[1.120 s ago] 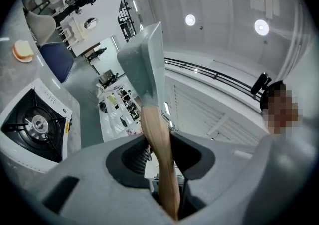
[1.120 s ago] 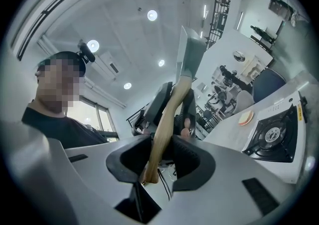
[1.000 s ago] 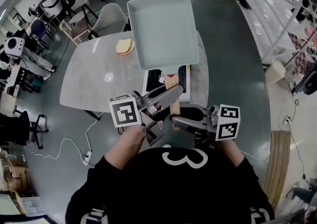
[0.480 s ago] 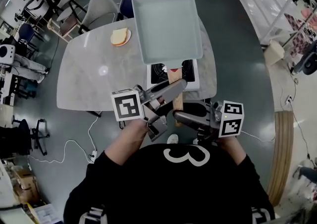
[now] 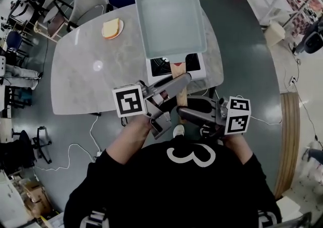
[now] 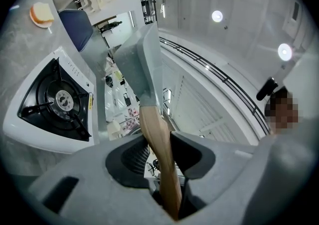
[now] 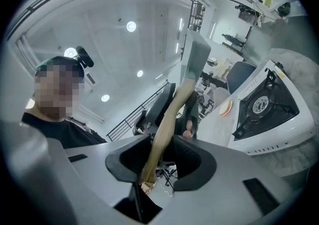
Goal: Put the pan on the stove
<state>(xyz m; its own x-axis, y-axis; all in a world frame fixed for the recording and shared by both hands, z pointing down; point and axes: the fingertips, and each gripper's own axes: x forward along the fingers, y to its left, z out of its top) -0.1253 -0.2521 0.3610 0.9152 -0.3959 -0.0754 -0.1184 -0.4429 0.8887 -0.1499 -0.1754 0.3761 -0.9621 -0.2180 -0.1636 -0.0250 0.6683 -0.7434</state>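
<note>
Head view: the pan (image 5: 171,20) is at upper centre of the frame, overlapping the far part of the stove (image 5: 160,66) on the grey table (image 5: 91,80). Its wooden handle (image 5: 181,100) runs down toward you. Your left gripper (image 5: 181,79) and right gripper (image 5: 182,113) meet on the handle from either side.

Left gripper view: both pads clamp the handle. The stove is at frame left, and the pan is raised clear of it.

Right gripper view: your jaws have just been opening. The handle lies between them against one pad, with the other pad apart from it.
</note>
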